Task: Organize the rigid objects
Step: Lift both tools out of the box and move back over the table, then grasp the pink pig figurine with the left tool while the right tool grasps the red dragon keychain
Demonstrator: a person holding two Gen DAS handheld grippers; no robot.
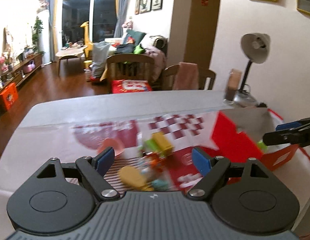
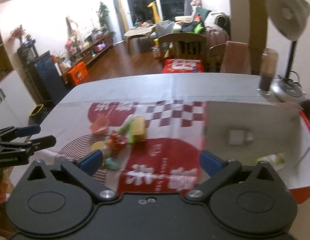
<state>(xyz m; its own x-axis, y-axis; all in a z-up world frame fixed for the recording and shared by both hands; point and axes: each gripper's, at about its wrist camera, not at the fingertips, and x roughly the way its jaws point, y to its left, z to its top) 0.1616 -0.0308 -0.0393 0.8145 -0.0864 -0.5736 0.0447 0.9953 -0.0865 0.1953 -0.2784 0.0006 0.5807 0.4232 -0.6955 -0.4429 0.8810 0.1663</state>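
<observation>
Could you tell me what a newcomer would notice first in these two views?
Probably the heap of small colourful toys in the middle of the red-and-white printed sheet on the table. Next, the red box open at the right, with a green-and-white item inside. Both grippers, left and right, are open.

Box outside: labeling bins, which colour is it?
Red box, seen best in the left wrist view.

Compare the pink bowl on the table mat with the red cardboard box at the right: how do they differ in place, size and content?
The small pink plastic bowl sits at the left edge of the toy pile; the red cardboard box stands to the right of the pile. The pink bowl is much smaller than the red box. The bowl looks empty, though blurred, while the box already holds a green-and-white item. Both are open on top and rest on the table.
</observation>
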